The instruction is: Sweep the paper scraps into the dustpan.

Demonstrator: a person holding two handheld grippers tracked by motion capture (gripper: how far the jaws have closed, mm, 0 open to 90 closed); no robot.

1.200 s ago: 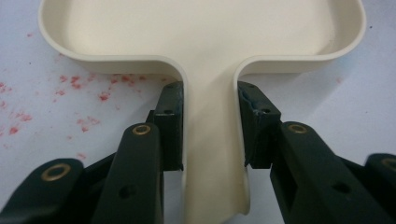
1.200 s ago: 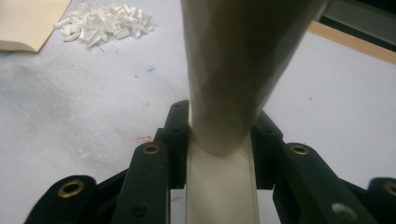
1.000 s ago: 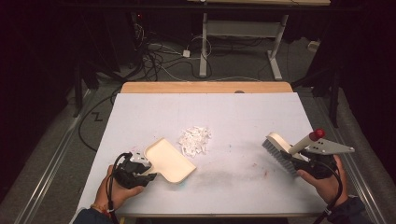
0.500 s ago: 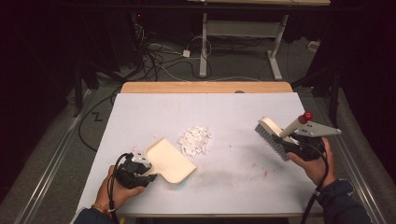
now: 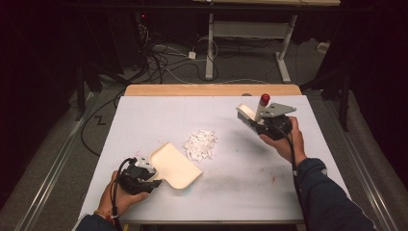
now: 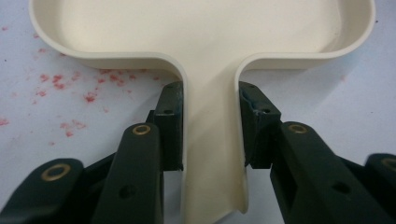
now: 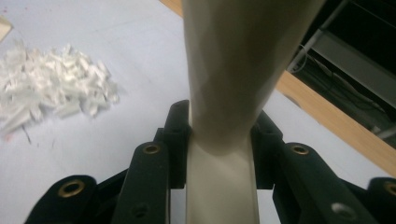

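Sitting in the middle of the white table (image 5: pixel 144 120) is a little pile of paper shreds (image 5: pixel 200 144), with the cream dustpan (image 5: pixel 174 166) lying flat just beside it, mouth facing it. The left claw (image 5: pixel 153 177) is clamping the dustpan's handle. Past the pile, the right claw (image 5: pixel 257 124) is gripping a brush (image 5: pixel 246 115) by its handle, hovering above the table, nothing lying between brush and shreds.

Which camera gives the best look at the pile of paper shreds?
The high view: the whole shreds pile lies unobstructed between dustpan and brush. The right gripper view catches it at the left edge, partly cropped.
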